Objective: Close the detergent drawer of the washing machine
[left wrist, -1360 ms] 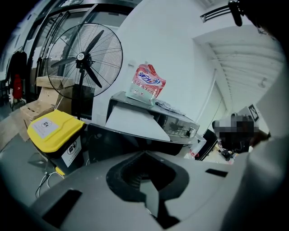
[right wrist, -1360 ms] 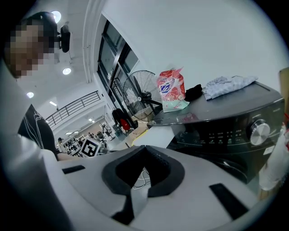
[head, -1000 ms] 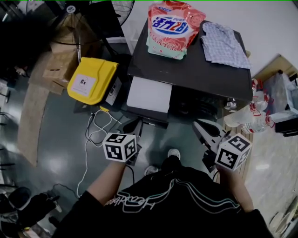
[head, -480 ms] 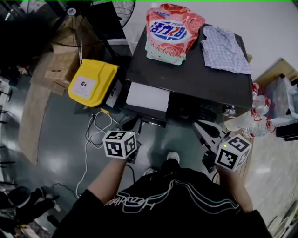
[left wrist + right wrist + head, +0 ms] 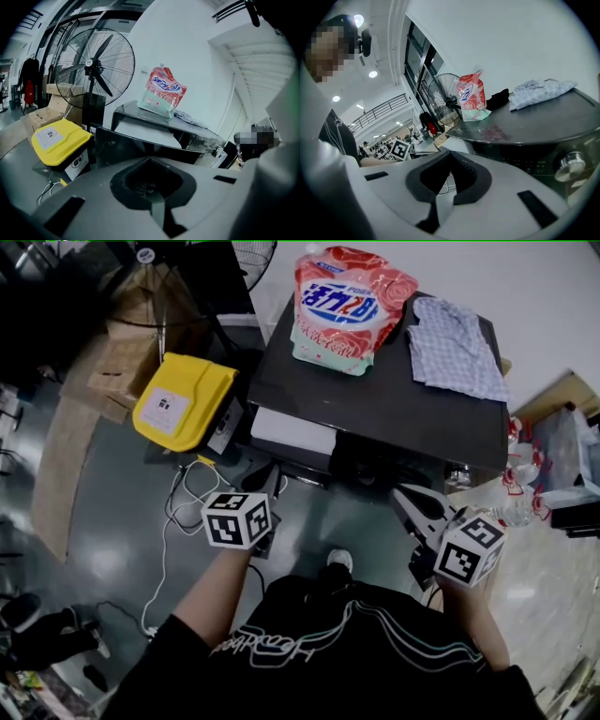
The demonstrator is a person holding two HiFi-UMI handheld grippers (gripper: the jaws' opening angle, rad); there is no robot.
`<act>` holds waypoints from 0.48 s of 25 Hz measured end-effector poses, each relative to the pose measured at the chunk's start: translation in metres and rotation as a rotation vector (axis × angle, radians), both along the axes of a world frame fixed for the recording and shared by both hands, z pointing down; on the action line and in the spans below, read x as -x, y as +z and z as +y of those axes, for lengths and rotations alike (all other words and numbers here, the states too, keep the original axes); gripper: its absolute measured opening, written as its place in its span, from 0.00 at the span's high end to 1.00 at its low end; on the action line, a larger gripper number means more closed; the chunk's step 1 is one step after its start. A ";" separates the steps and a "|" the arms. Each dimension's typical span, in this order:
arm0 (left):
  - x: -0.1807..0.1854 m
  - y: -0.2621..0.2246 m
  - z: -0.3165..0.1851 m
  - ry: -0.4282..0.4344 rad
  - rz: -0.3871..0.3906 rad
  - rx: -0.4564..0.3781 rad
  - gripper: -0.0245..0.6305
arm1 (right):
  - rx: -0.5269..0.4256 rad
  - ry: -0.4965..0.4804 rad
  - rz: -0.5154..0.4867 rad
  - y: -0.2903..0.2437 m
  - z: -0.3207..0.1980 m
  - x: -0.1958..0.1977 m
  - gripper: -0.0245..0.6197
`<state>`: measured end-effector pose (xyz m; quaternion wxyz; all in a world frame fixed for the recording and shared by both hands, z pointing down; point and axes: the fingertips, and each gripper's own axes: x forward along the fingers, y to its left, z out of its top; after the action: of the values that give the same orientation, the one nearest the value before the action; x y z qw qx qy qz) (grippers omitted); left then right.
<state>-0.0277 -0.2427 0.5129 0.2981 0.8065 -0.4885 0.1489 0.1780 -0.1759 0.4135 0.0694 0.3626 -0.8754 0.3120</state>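
At front left corner of washing machine (image 5: 394,404), white detergent drawer (image 5: 292,432) standing pulled out, not pushed home. Near the front edge, left tongs (image 5: 269,488) close to the drawer but apart from it, right tongs (image 5: 405,498) before the right half, both sets of jaws pressed together and empty. Along far edge of machine top, detergent pouch (image 5: 342,296) at left, checked cloth (image 5: 455,343) at right.

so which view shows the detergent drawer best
The head view: the detergent drawer shows from above, pulled out of the washing machine. The left gripper view shows its white top slantwise; the right gripper view only a sliver.
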 end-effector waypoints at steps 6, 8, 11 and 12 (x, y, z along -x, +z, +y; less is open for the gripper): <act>-0.003 -0.001 -0.016 -0.045 0.001 -0.011 0.93 | -0.010 -0.029 0.009 -0.001 -0.014 -0.010 0.92; -0.004 0.000 -0.018 -0.053 -0.002 -0.011 0.93 | -0.019 -0.040 0.009 -0.003 -0.019 -0.012 0.92; -0.006 0.000 -0.024 -0.060 -0.007 -0.014 0.93 | -0.034 -0.049 0.007 -0.006 -0.028 -0.014 0.92; -0.007 0.000 -0.026 -0.062 -0.008 -0.016 0.93 | -0.039 -0.052 0.007 -0.007 -0.030 -0.014 0.92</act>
<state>-0.0210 -0.2688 0.5129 0.2941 0.7926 -0.5156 0.1390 0.1920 -0.2064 0.4063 0.0737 0.3419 -0.8902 0.2918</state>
